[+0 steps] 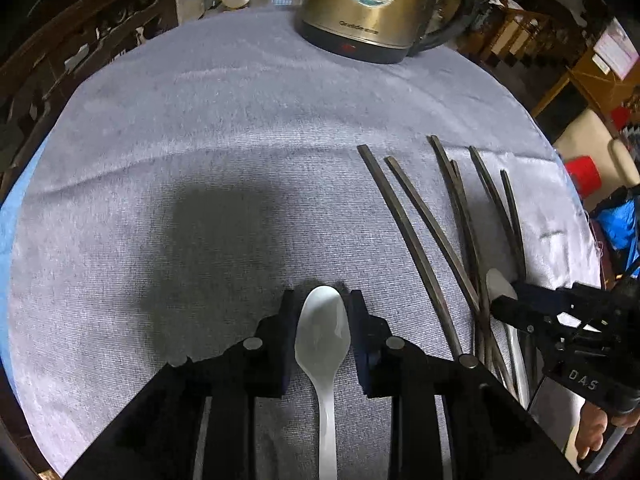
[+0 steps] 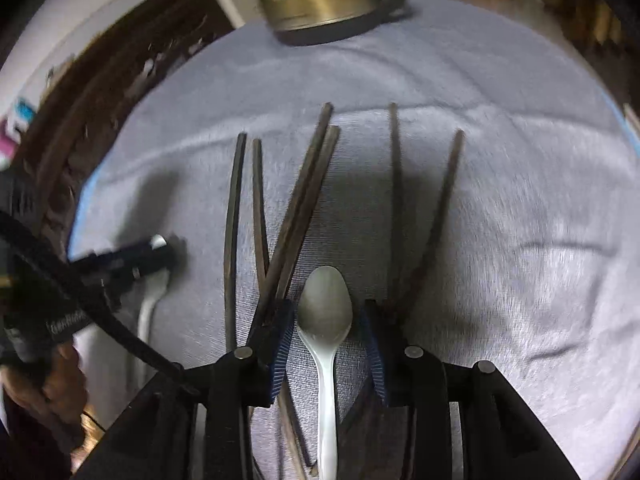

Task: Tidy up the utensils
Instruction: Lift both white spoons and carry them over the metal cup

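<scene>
Left wrist view: a white plastic spoon (image 1: 323, 328) lies bowl-forward between the fingers of the left gripper (image 1: 322, 312), on a grey cloth (image 1: 200, 152) spread over the table. The fingers stand apart on either side of the bowl, with cloth showing between pad and spoon on both sides, so nothing is clamped; whether the spoon rests fully on the cloth or is propped further back cannot be told. To the right, dark chopsticks (image 1: 420, 232) lie in loose pairs, fanned and partly crossing at their near ends, which suggests the sorting is unfinished. The right gripper (image 1: 500, 304) reaches in low at the edge of that fan, beside a second white spoon (image 1: 498, 284). A brass-coloured electric kettle (image 1: 372, 4) stands at the far side of the cloth, well apart from the work.

Right wrist view, somewhat blurred: that second spoon (image 2: 325, 312) sits centred between the right gripper's (image 2: 326, 316) blue-padded fingers, which are spread wide of the bowl and not gripping it. The chopsticks (image 2: 296, 208) splay out ahead and run beneath the fingers, so the spoon appears to lie among them, probably the reason this gripper straddles it. At the left, the left gripper (image 2: 160, 252) hovers over its own spoon (image 2: 154, 296), set clear of the sticks, seemingly to keep spoons and chopsticks in separate groups.
</scene>
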`<state>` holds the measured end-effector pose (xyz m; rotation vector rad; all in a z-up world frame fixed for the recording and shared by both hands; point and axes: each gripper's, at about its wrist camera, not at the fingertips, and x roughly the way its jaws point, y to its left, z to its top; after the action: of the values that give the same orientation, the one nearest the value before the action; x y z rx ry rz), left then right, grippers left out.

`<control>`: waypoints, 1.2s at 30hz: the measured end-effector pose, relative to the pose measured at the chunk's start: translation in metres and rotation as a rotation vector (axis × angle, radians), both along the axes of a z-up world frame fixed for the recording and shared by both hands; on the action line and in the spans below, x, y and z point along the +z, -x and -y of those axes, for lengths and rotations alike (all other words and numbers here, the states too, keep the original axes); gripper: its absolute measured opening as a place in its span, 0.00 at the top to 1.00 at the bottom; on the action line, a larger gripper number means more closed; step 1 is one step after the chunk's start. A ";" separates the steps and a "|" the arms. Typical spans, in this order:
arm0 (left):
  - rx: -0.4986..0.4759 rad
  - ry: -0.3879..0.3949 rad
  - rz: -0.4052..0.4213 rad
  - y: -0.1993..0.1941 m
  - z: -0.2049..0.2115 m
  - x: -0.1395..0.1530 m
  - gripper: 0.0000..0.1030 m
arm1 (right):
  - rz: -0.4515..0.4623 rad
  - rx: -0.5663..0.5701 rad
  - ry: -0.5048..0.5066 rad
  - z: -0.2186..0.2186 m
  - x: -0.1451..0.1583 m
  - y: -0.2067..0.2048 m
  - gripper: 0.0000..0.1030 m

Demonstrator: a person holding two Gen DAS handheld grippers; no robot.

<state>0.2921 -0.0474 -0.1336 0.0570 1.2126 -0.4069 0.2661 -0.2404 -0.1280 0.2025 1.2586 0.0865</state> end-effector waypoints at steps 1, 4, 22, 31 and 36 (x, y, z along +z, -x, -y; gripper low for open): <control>0.002 -0.007 0.005 0.001 0.000 0.000 0.75 | 0.007 0.022 0.042 -0.006 0.001 -0.001 0.70; 0.028 0.007 0.010 0.005 -0.004 0.004 0.75 | 0.031 0.027 0.041 -0.010 0.004 0.001 0.71; 0.089 0.138 0.366 0.131 -0.021 0.153 0.76 | 0.562 -0.150 -0.289 0.046 0.108 0.130 0.71; 0.079 0.263 0.436 0.187 -0.027 0.201 0.76 | 0.793 -0.096 -0.346 0.018 0.156 0.189 0.71; 0.096 0.338 0.425 0.207 -0.029 0.201 0.76 | 0.903 -0.070 -0.331 -0.010 0.147 0.213 0.71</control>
<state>0.0848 -0.0186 0.0675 -0.1972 0.7139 -0.4826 0.0528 -0.2307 0.0193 0.4345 0.3293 0.2908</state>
